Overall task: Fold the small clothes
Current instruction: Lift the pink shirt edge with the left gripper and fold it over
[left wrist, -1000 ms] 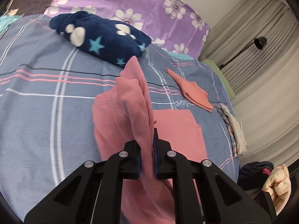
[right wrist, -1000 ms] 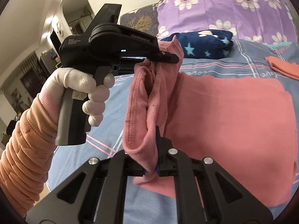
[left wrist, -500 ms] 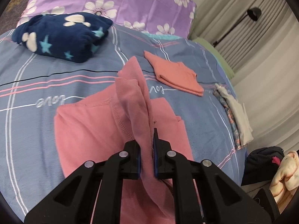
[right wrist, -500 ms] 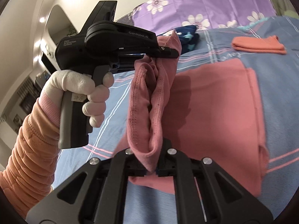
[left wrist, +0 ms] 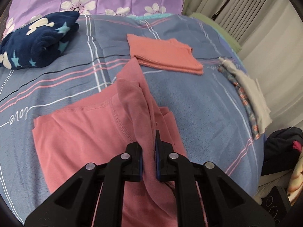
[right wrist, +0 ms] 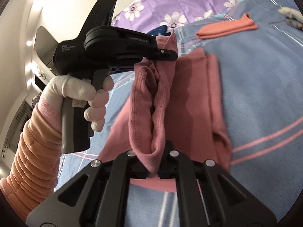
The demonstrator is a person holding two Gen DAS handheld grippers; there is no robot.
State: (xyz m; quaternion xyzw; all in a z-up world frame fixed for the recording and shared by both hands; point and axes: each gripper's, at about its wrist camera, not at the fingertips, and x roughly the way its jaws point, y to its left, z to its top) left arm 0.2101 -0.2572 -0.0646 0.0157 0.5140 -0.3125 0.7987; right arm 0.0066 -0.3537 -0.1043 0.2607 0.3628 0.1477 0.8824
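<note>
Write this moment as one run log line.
left gripper: shut on pink garment | right gripper: shut on pink garment | fold: unfinished

On my left gripper (right wrist: 171, 54), at ten o'clock in the right wrist view, I read "GenRobot.AI" and "Data Acquisition System"; its handle sticker is handwritten, unclear. At nine o'clock, my bedsheet (left wrist: 198, 102) says "love", upside down.

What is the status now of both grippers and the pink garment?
Left gripper and right gripper both shut on pink garment, edge lifted over bed. Folded orange cloth lies ahead, apart.
</note>
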